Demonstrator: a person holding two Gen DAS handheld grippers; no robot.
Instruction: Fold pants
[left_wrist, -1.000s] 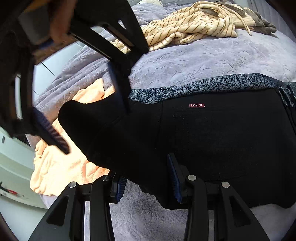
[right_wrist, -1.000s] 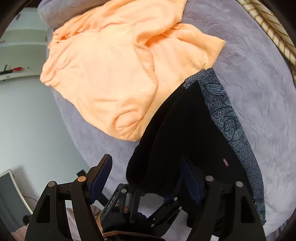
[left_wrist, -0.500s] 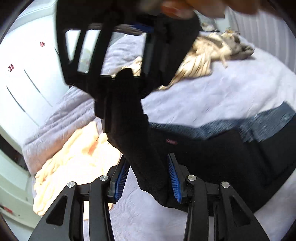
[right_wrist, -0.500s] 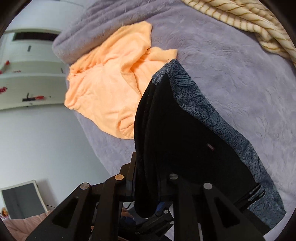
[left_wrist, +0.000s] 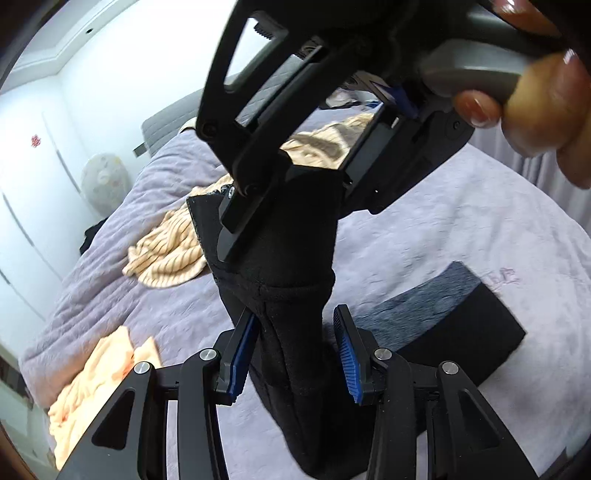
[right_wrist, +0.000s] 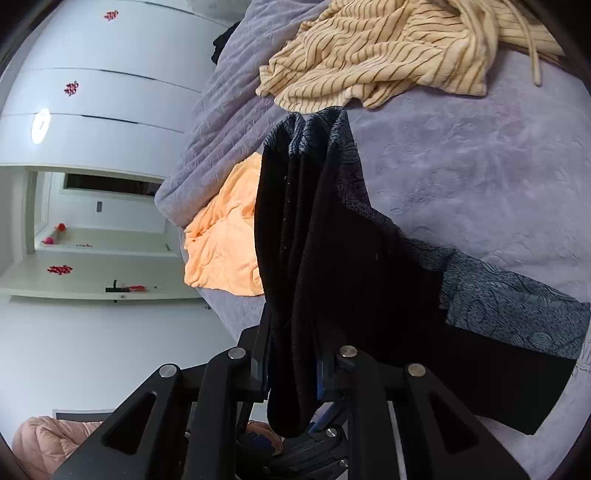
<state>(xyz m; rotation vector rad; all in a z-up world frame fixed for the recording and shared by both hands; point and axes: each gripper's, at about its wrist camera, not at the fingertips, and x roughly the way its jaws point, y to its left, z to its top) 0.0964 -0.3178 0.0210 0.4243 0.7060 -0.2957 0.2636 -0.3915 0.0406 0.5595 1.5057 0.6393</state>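
The black pants (left_wrist: 295, 295) with a grey-blue patterned waistband (right_wrist: 517, 306) are partly lifted off the purple bed. My right gripper (right_wrist: 291, 369) is shut on a bunched end of the pants (right_wrist: 314, 240) and holds it up. It also shows in the left wrist view (left_wrist: 280, 177), above the left gripper. My left gripper (left_wrist: 295, 354) has its blue pads (left_wrist: 347, 354) around the hanging fabric, with a gap on the right side. The other end of the pants (left_wrist: 469, 332) lies flat on the bed.
A striped cream garment (right_wrist: 388, 48) lies further up the bed and shows in the left wrist view (left_wrist: 170, 254). An orange towel (right_wrist: 225, 240) lies near the bed edge. White wardrobes (right_wrist: 92, 92) stand beside the bed. Purple blanket (right_wrist: 480, 166) covers the bed.
The right gripper closed on the pants' end and lifted it up off the bed. The left gripper narrowed around the hanging fabric and rose with it.
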